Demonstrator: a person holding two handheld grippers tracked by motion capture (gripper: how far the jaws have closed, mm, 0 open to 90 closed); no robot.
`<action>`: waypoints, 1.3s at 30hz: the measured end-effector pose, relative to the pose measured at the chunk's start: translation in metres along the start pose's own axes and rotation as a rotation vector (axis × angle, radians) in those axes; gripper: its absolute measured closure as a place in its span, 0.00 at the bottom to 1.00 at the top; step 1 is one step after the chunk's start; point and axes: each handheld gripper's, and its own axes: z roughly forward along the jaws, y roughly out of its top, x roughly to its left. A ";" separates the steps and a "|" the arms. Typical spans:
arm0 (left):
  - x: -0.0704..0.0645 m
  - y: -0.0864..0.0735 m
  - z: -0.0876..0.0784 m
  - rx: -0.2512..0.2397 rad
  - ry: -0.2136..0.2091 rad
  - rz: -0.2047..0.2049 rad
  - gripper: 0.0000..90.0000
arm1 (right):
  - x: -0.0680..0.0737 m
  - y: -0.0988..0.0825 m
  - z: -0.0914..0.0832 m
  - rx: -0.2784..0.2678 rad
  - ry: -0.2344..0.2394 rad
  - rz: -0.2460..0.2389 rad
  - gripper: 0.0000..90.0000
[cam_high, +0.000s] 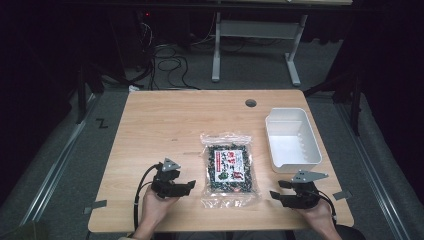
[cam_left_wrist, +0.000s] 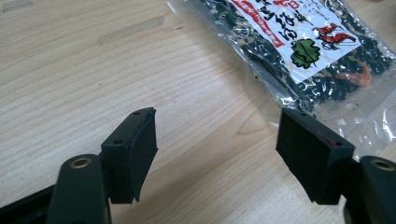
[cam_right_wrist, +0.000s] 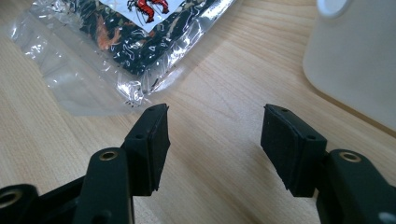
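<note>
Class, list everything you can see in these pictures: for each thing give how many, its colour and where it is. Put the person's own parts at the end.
Snack bag: one, clear plastic with dark contents and a white and red label, flat on the table between the two grippers.
Bin: one, white, empty, at the table's right side, beyond the right gripper.
Table: one, light wood, with a round hole near its far edge.
Cables: several, black, on the grey floor beyond the table.
Desk frame: one, grey, behind the table.
Left gripper: one, black, jaws open, left of the bag.
Right gripper: one, black, jaws open, right of the bag.
Hands: two, holding the grippers at the near edge.
</note>
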 end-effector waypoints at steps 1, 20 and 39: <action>-0.001 0.001 0.001 0.003 -0.003 0.003 0.33 | 0.000 0.000 0.000 -0.005 -0.004 -0.003 0.47; -0.021 0.021 0.024 0.034 -0.043 0.046 0.32 | 0.000 0.004 -0.003 -0.002 -0.001 0.000 0.42; -0.035 0.029 0.049 0.066 -0.034 0.110 0.33 | 0.013 0.025 0.002 0.066 0.065 -0.006 0.34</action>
